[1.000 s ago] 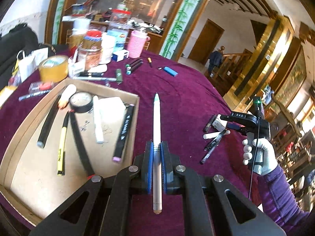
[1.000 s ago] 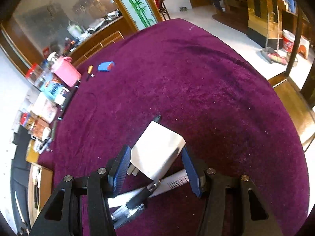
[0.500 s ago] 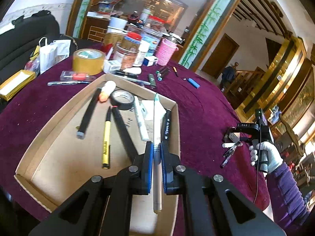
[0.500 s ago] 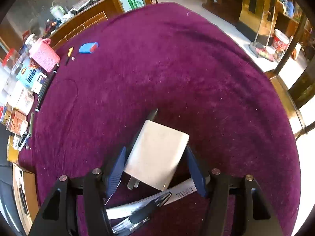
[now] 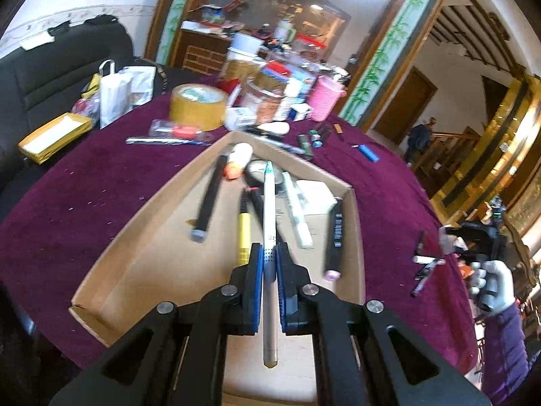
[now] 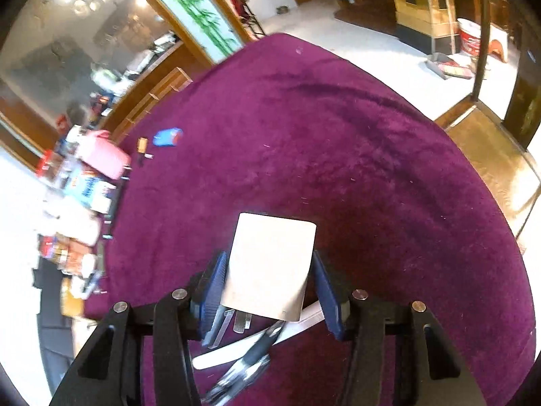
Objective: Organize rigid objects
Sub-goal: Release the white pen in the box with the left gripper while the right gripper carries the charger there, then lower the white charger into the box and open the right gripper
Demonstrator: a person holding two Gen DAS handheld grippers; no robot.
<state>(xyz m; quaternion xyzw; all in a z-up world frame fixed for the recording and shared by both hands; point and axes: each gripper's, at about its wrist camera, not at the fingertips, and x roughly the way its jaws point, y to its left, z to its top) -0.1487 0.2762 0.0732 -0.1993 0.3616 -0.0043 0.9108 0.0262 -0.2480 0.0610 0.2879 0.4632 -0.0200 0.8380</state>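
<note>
A slim white pen with a metallic rear end [image 5: 269, 216] was clamped mid-barrel between the blue pads of the left gripper [image 5: 269, 261], lying along the finger axis and held above the shallow brown cardboard tray [image 5: 355, 237]. Inside the tray lay a yellow-barrelled pen [image 5: 243, 233], a long black marker with a grey cap [image 5: 207, 203], a black marker with a pink tip [image 5: 334, 238], a white marker [image 5: 297, 209], a black tape roll [image 5: 258, 171] and an orange-and-white tube [image 5: 236, 160]. The tray sat on the purple velvet tablecloth [image 5: 84, 196]; beyond its far corner stood a brown packing-tape roll [image 5: 197, 105] and a pink ribbed cup [image 5: 325, 97]. In the right wrist view, the right gripper [image 6: 268, 292] flanked a white rectangular plug adapter [image 6: 270, 264]; its left pad appeared to touch the adapter, its right pad stood just beside it, so a firm grip could not be confirmed. Under the adapter a white pen [image 6: 304, 319] and a black-and-silver pen [image 6: 250, 360] lay on the cloth, blurred.
</note>
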